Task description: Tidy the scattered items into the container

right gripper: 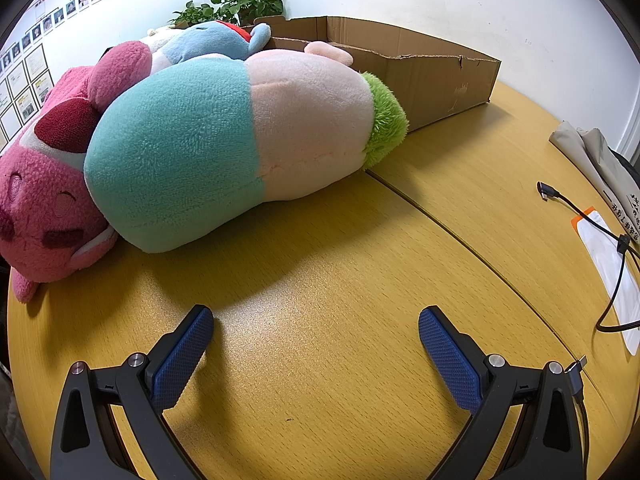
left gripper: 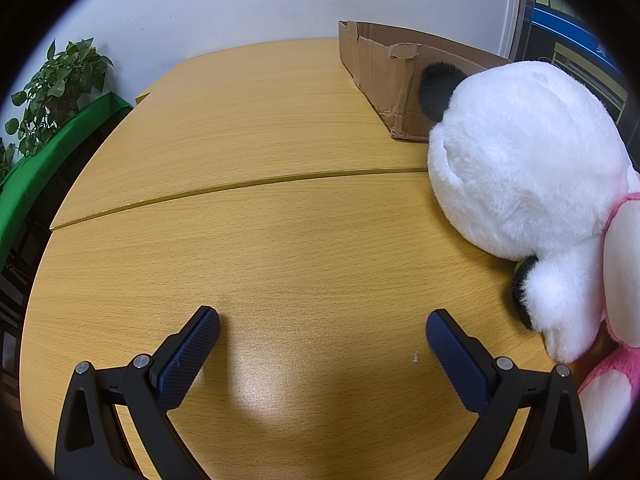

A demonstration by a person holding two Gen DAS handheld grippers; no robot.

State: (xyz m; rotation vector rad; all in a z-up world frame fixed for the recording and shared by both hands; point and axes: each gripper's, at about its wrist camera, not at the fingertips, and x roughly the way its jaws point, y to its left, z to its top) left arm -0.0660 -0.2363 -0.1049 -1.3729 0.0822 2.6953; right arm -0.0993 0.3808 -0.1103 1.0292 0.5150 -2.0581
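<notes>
while both grippers hang low over the wooden tabletop (left gripper: 280,240), the left gripper (left gripper: 323,326) has its jaws spread wide and holds nothing, and the right gripper (right gripper: 316,326) is likewise spread and empty. a white plush panda (left gripper: 528,168) lies at the right edge of the left view, just before the cardboard box (left gripper: 384,76). in the right view a teal-and-pink plush (right gripper: 240,140) lies against a pink bear plush (right gripper: 48,200), its green end touching the box by the far edge.
</notes>
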